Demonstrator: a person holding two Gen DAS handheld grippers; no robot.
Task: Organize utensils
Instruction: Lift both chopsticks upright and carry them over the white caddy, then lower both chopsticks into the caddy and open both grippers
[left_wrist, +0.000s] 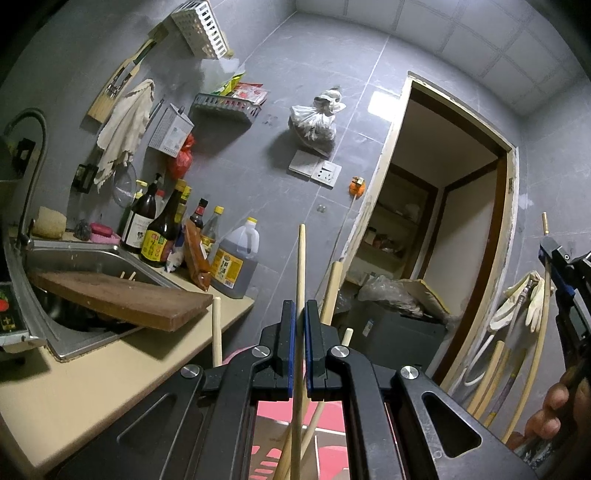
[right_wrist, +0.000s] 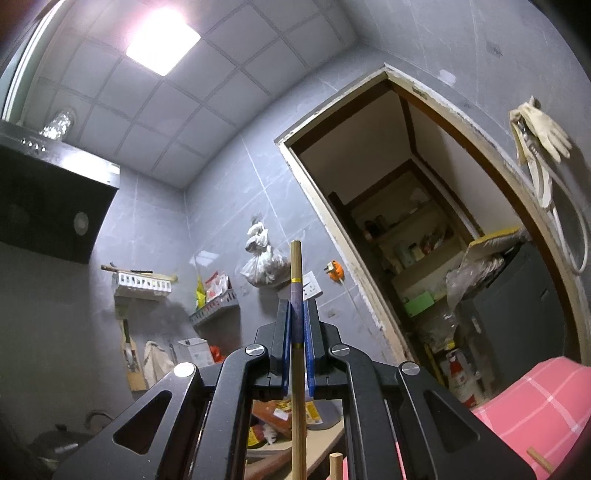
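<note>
My left gripper (left_wrist: 299, 314) is shut on a plain pale wooden chopstick (left_wrist: 301, 266) that stands upright between its blue pads. Several other wooden sticks (left_wrist: 332, 295) stand around it, rising from a pink holder (left_wrist: 291, 410) below the jaws. My right gripper (right_wrist: 296, 314) is shut on a chopstick (right_wrist: 296, 266) with a purple band and gold rings, held upright. The right gripper also shows at the right edge of the left wrist view (left_wrist: 550, 251), still holding its stick. A pink checked container (right_wrist: 535, 402) lies low right in the right wrist view.
A beige counter (left_wrist: 92, 384) holds a steel sink (left_wrist: 74, 258) with a wooden cutting board (left_wrist: 122, 299) across it. Sauce bottles (left_wrist: 162, 229) and an oil jug (left_wrist: 236, 258) stand behind. Wall racks (left_wrist: 199, 29), a hanging bag (left_wrist: 314, 125) and an open doorway (left_wrist: 436, 229) lie ahead.
</note>
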